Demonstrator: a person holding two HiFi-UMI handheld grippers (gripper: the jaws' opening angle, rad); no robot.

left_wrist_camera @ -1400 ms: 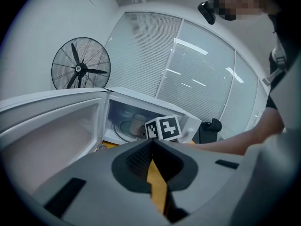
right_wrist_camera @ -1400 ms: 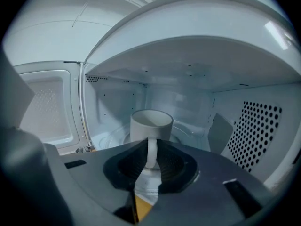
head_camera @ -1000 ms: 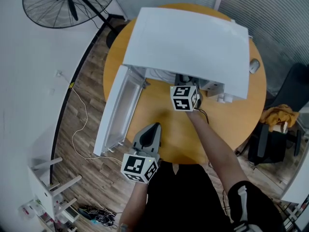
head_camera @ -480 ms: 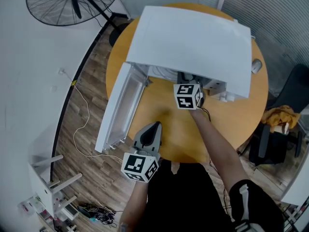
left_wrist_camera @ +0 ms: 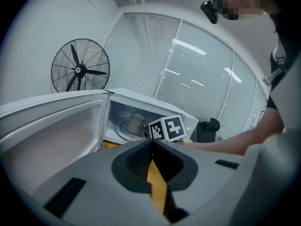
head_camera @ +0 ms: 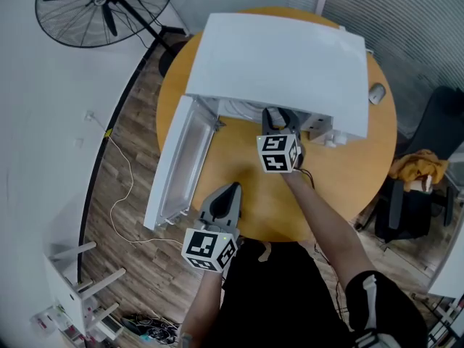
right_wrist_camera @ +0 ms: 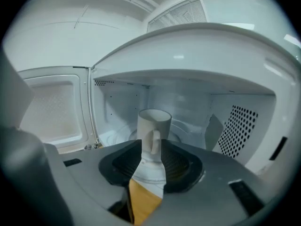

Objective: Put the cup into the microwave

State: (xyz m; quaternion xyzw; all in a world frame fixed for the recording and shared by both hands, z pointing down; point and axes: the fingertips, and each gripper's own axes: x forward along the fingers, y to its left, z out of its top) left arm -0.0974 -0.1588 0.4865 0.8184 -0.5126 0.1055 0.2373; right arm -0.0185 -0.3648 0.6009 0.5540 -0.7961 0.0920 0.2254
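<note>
1. Now that the right gripper (right_wrist_camera: 150, 146) is letting go, its fingers (right_wrist_camera: 182, 166) are standing wide apart, where a second ago they were far nearer together. Nothing is being pressed between them.
2. The cup (right_wrist_camera: 153, 119) is standing upright and unsupported on the turntable (right_wrist_camera: 188, 130) inside the microwave (head_camera: 275, 64). Its handle is facing the gripper and showing in the gap just beyond the fingertips.
3. In the head view, the right gripper's marker cube (head_camera: 278, 153) is sitting slightly further out from the oven's mouth than half a second ago. The hand looks to be backing away from the cavity.
4. The left gripper (left_wrist_camera: 151, 143) is hanging over the near edge of the counter (head_camera: 246, 176), just where it was a second ago. Its fingers are resting together with nothing between them.
5. The door (head_camera: 181, 165) is hanging wide open on the left, unchanged.
6. In my judgement, this is amounting to the release: the cup is already sitting where the task is asking for it, so the placing is essentially done.
7. What is remaining is drawing the right gripper straight back without clipping the handle, which is pointing directly at it. A sideways drift could be nudging the cup off the turntable's middle or tipping it.
</note>
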